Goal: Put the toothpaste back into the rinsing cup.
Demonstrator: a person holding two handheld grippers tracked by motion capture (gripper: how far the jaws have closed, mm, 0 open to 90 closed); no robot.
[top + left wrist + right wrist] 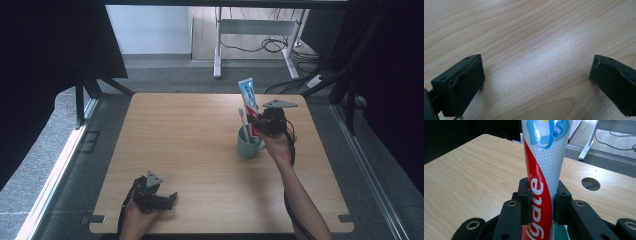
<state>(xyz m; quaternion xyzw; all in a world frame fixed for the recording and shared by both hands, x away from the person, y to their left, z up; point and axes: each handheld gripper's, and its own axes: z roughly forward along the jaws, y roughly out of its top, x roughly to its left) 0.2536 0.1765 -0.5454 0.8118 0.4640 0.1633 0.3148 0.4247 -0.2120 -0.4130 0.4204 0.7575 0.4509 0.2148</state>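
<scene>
A toothpaste tube [248,98], white, red and blue, stands upright over a teal mug [248,145] right of the table's middle. My right gripper [259,123] is shut on the tube's lower part; in the right gripper view both jaws press against the tube [543,177]. A toothbrush [243,124] leans in the mug beside the tube. The tube's bottom end is hidden by the gripper. My left gripper [172,199] rests low near the table's front left edge, open, and its jaws stand wide apart over bare wood [536,62].
The wooden table [190,150] has a round cable hole [590,184] near its far corner. Beyond the table stand a desk frame [218,45] and floor cables [272,45]. Dark curtains flank both sides.
</scene>
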